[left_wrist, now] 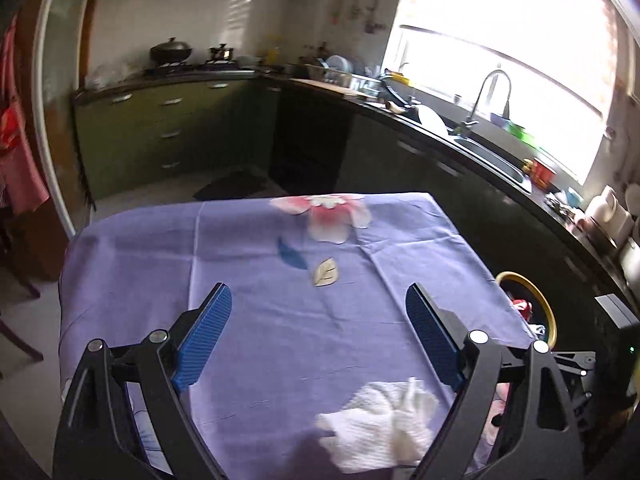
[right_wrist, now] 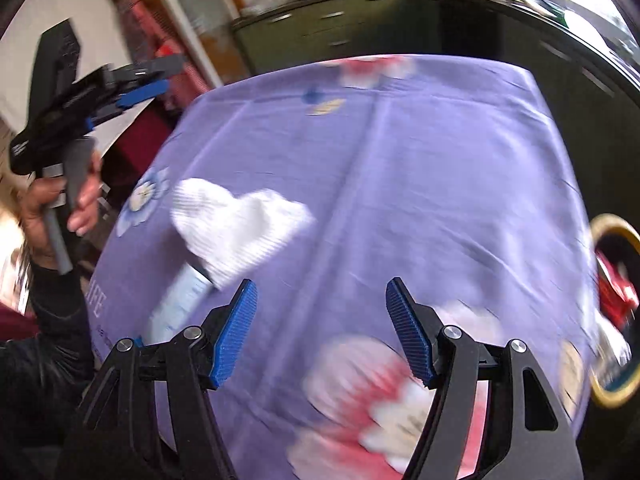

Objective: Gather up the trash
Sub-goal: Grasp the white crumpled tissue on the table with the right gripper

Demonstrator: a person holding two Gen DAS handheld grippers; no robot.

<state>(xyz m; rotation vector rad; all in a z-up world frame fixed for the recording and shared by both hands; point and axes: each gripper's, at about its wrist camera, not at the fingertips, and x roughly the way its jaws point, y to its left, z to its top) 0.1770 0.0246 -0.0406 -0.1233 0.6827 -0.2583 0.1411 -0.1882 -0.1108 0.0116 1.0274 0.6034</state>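
At the lower right of the left wrist view, a crumpled white tissue [left_wrist: 380,424] lies on the purple floral tablecloth [left_wrist: 248,264], near the frame's bottom edge and nearer the right-hand finger of the left gripper [left_wrist: 319,334], whose blue-padded fingers are spread wide with nothing between them. In the right wrist view, which is blurred, the same tissue [right_wrist: 236,228] sits left of centre, its lower edge resting over one end of a pale plastic tube-like object [right_wrist: 176,304] I cannot identify. The right gripper [right_wrist: 322,330] is likewise released, hovering over the cloth with empty fingers. At the right edge, just off the table, a yellow-rimmed bin [right_wrist: 614,312] holds something red. At the upper left a hand [right_wrist: 60,216] grips the other gripper's handle.
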